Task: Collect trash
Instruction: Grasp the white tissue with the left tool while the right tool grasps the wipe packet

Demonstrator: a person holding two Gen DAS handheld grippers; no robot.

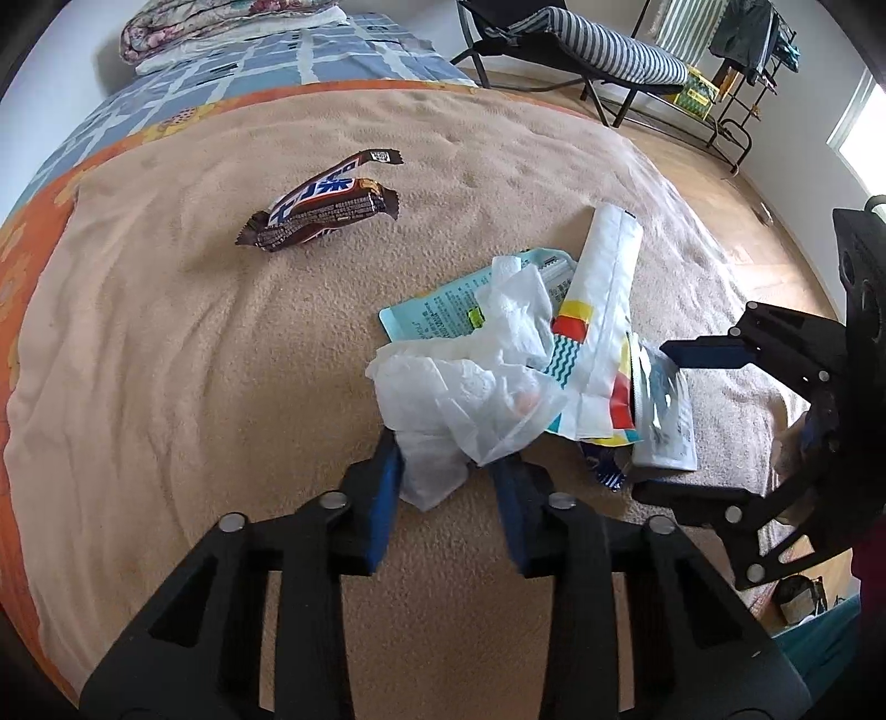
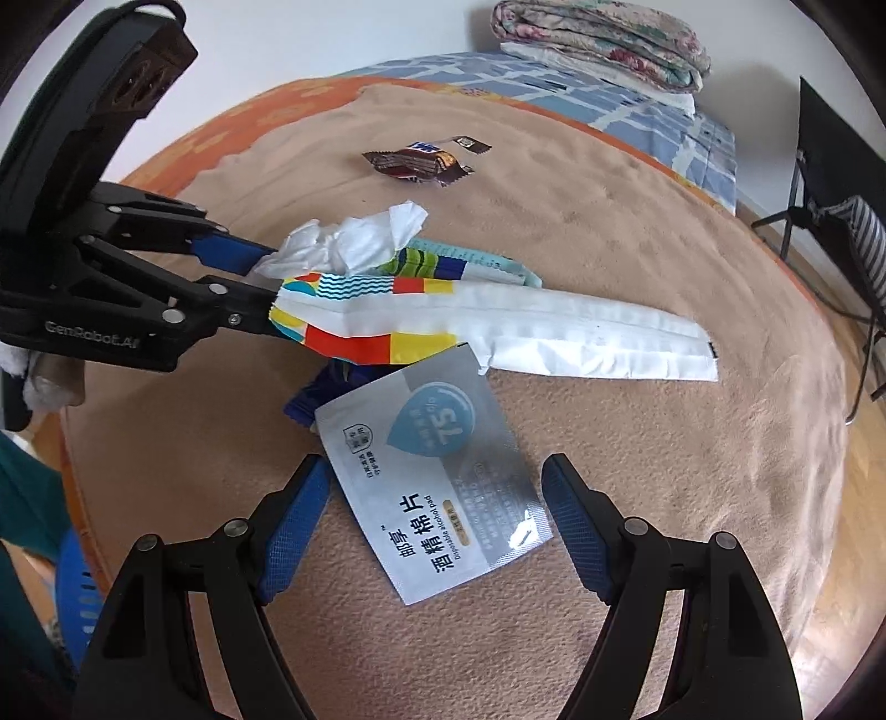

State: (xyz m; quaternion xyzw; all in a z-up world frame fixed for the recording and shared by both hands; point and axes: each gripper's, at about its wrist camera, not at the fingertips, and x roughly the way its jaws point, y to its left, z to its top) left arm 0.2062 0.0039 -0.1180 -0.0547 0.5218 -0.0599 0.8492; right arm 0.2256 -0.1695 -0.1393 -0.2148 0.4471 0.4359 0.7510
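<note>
On the tan blanket (image 1: 166, 360) lies a heap of trash. My left gripper (image 1: 447, 451) is shut on the lower end of a crumpled white tissue (image 1: 476, 376). The tissue lies on a light blue packet (image 1: 437, 310) and against a long white wrapper with coloured blocks (image 1: 603, 288). My right gripper (image 2: 437, 462) is open, its jaws on either side of a silver alcohol pad sachet (image 2: 432, 476) that lies flat. A scrap of dark blue wrapper (image 2: 310, 399) peeks out under the sachet. A brown chocolate bar wrapper (image 1: 321, 210) lies apart, farther back.
Behind the blanket, a blue checked sheet (image 1: 310, 61) carries a folded floral quilt (image 2: 603, 39). A black folding chair with a striped cushion (image 1: 603, 50) and a clothes rack (image 1: 747, 50) stand on the wooden floor (image 1: 775, 266) beyond the bed's right edge.
</note>
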